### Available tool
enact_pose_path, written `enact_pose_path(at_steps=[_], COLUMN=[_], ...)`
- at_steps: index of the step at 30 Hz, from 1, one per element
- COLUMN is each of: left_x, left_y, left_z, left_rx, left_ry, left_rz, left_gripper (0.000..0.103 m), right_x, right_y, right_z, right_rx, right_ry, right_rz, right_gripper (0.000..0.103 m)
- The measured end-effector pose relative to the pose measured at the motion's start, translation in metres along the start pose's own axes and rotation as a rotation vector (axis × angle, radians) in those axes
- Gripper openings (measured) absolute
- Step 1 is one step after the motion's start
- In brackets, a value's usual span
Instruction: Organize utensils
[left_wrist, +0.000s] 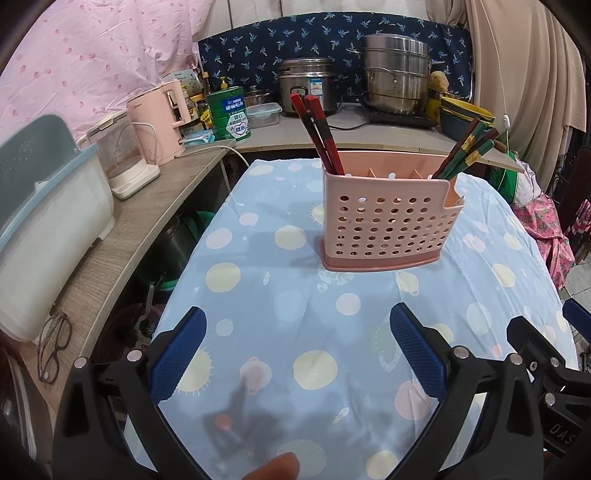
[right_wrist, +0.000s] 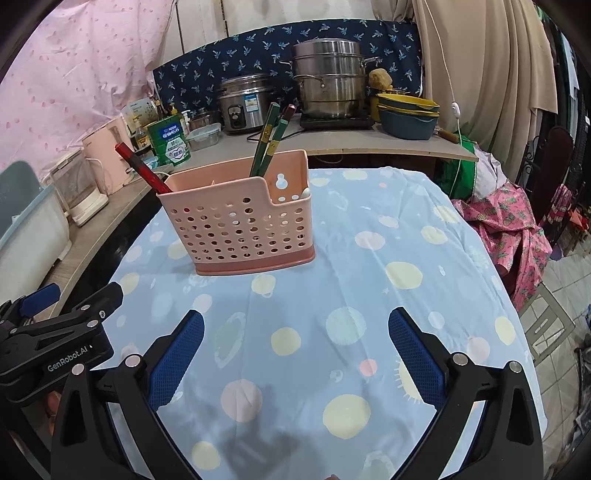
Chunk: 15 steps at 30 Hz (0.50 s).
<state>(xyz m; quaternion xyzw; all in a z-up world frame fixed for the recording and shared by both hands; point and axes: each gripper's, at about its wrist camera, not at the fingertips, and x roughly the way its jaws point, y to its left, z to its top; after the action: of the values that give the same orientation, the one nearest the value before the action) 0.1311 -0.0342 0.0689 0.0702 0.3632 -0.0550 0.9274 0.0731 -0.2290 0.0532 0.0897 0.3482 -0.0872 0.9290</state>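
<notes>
Fingertip (left_wrist: 275, 467) pokes in at the bottom edge of the left wrist view, right under the left gripper (left_wrist: 297, 356), whose blue pads sit wide apart w/ nothing btwn them, just hovering over the spotted blue tablecloth (left_wrist: 258, 295). Further back on the cloth stands the pink perforated caddy (left_wrist: 388, 229), upright. Red chopsticks (left_wrist: 317, 133) lean out of its left-end compartment; green chopsticks (left_wrist: 469, 147) lean out of the right end. Middle compartments: can't tell what's inside. Right gripper's black frame shows at the far right edge.

Right wrist view: right gripper (right_wrist: 295, 356) also spread wide, empty, over the same cloth. Caddy (right_wrist: 236, 221) sits ahead and to the left, well apart from the pads. Green chopsticks (right_wrist: 269, 136) at its nearer right end, red chopsticks (right_wrist: 142, 166) at the far left. Left gripper's body (right_wrist: 55, 343) is at the left edge.
</notes>
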Motion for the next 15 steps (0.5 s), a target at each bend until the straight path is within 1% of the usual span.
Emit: enact_pose_path(at_steps=[15], left_x=[-0.0007], left_y=[-0.0002], left_z=[-0.0018], left_rx=[-0.004], left_ry=[0.003], left_rz=[0.008], left_gripper=[0.095], right_x=[0.0010], right_y=[0.0033], right_z=[-0.0022], right_rx=[-0.002], right_ry=[0.004], right_rz=[0.001], right_gripper=[0.096])
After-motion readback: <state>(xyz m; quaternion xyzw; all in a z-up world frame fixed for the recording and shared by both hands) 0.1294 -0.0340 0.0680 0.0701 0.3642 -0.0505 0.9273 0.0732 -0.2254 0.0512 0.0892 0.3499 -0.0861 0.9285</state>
